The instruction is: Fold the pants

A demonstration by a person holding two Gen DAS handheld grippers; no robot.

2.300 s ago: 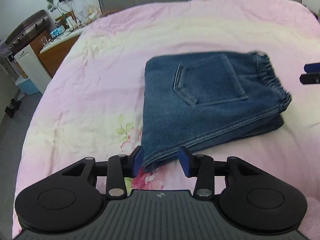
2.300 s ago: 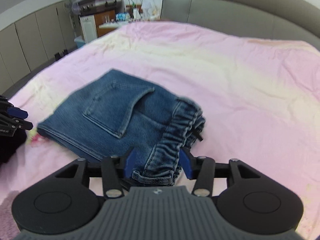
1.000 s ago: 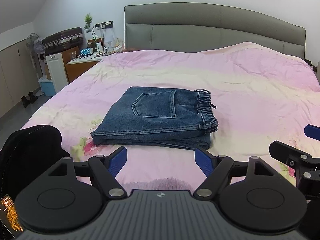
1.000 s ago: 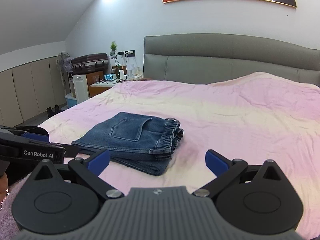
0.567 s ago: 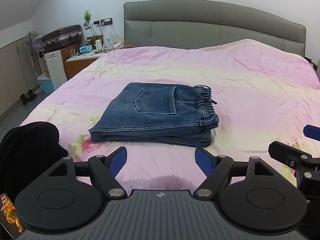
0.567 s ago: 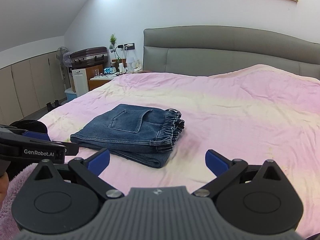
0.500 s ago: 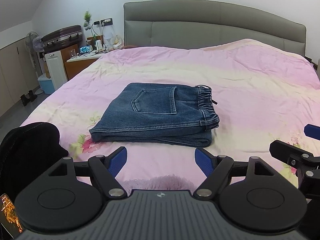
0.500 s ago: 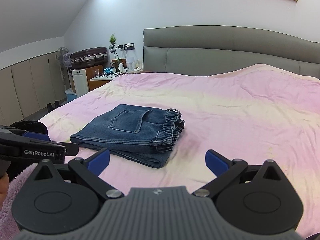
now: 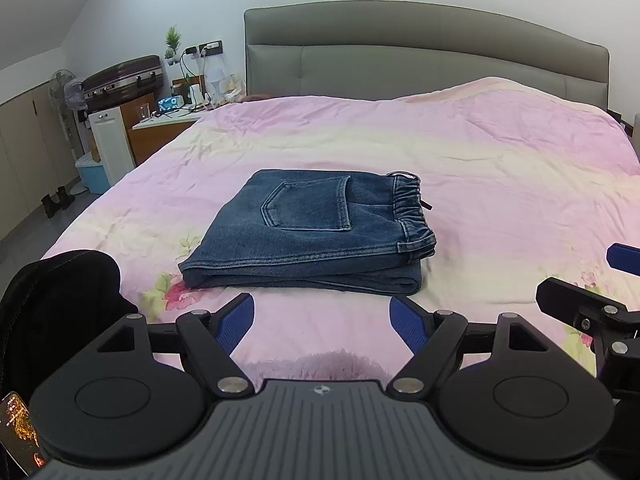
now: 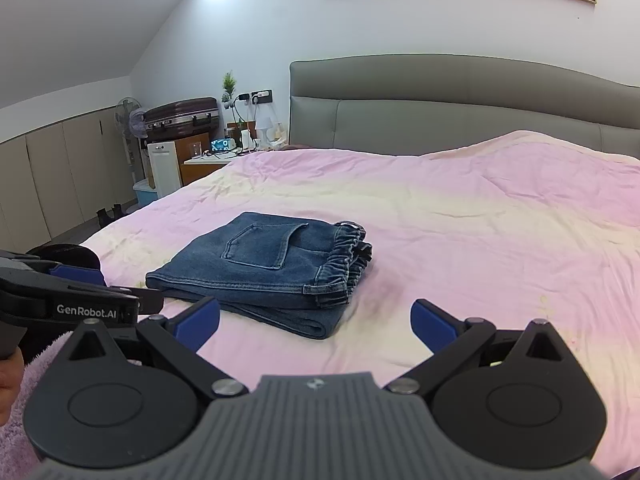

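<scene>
a pink bedspread (image 9: 500, 168) covers the bed in front of a grey headboard (image 9: 420, 64). the left gripper (image 9: 322, 318) hangs with jaws spread wide, holding nothing. beyond it the folded jeans (image 9: 316, 232) lie mid-bed, back pocket up. the right gripper (image 10: 316, 320) is likewise spread wide, well short of the jeans.

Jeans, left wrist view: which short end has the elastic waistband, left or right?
The right end of the folded jeans: the gathered elastic waistband runs along it. The left end is a plain folded edge.
</scene>
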